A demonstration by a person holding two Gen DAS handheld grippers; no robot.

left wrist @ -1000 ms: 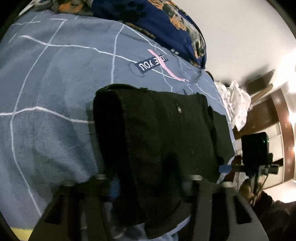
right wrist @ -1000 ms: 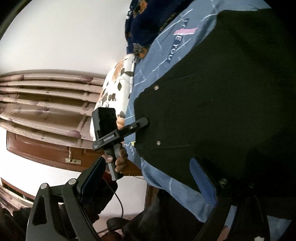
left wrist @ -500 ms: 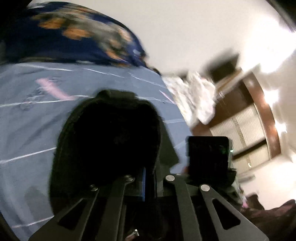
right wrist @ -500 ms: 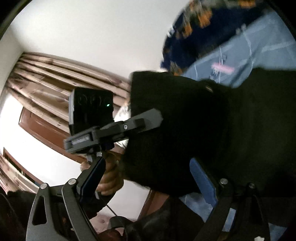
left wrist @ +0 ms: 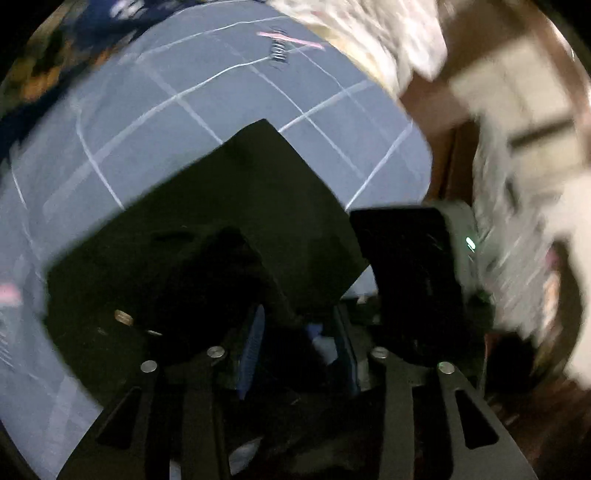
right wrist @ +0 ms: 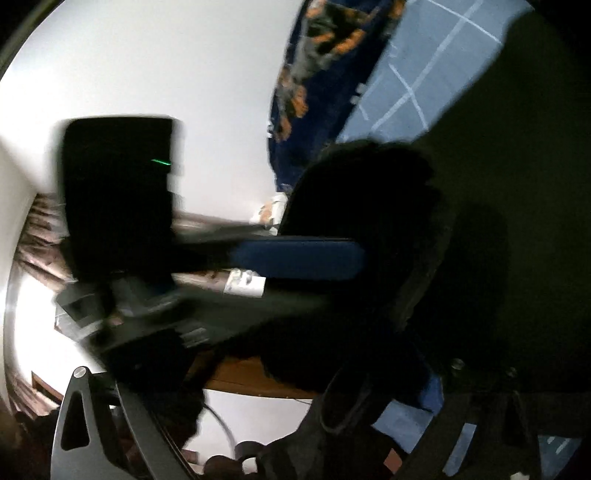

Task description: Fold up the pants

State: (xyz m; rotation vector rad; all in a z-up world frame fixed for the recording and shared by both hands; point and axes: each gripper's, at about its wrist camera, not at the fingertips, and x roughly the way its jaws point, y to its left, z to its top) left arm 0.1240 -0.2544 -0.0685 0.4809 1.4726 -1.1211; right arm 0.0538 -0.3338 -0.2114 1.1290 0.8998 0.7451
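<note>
Black pants [left wrist: 236, 206] lie folded on the blue bedsheet [left wrist: 155, 110], one corner pointing away from me. My left gripper [left wrist: 299, 343] points steeply down over their near edge. Its jaws are opening, and a dark fold of the pants sits loosely between the blue pads [left wrist: 251, 343]. In the right wrist view the pants [right wrist: 517, 184] fill the right side. My right gripper [right wrist: 280, 369] is wide and still opening, with a black fold hanging between its fingers, unpinched. The left gripper's blue pad [right wrist: 295, 258] crosses that view. The right gripper's black camera box [left wrist: 406, 266] shows beside the pants.
A dark blue floral blanket [left wrist: 55, 66] [right wrist: 314, 74] is bunched at the far side of the bed. White cloth [left wrist: 369, 29] is piled past the bed's corner, with brown wooden furniture [left wrist: 443, 122] behind. A white wall [right wrist: 147, 55] and curtain folds [right wrist: 37, 240] lie to the left.
My left gripper swung across with the pants' fold, tipped downward, and went from shut on the cloth to partly open. The two grippers came close together, and the right one widened a little.
</note>
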